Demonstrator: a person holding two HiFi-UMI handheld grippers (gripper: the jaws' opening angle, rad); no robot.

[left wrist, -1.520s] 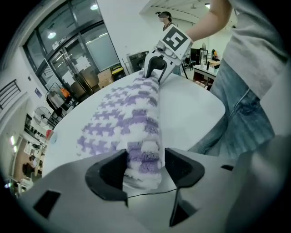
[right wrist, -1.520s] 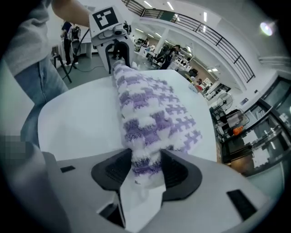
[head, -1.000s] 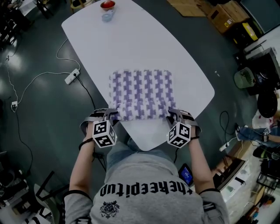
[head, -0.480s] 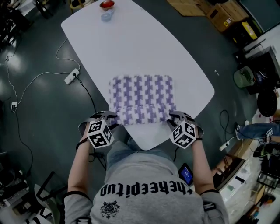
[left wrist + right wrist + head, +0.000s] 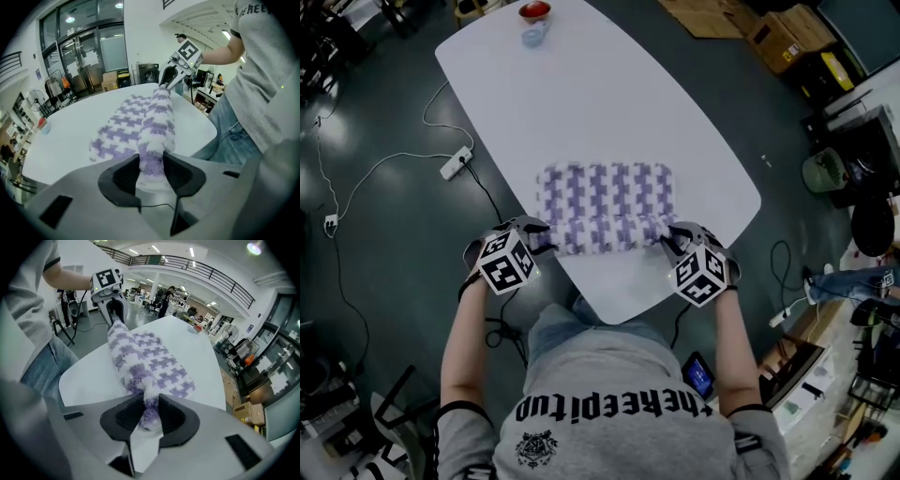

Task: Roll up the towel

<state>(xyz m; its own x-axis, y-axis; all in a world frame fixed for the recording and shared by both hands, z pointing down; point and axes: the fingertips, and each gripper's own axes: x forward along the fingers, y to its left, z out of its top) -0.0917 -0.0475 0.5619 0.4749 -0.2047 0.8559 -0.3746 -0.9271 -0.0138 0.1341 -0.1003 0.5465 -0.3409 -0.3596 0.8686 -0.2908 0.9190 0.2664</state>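
Purple-and-white fuzzy towel (image 5: 605,202), near edge rolled, on white oval table (image 5: 581,103). Your left gripper (image 5: 151,165) fingers pinch one roll end; right gripper (image 5: 150,412) fingers, just widened, pinch the other.

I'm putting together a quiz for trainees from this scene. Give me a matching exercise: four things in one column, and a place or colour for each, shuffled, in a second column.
Things:
1. towel
2. bowl
3. power strip
4. table

Places or colours:
A. on the floor, left of the table
B. white, with the towel lying on it
C. purple and white pattern
D. red, at the table's far end

Pairs: 1-C, 2-D, 3-A, 4-B
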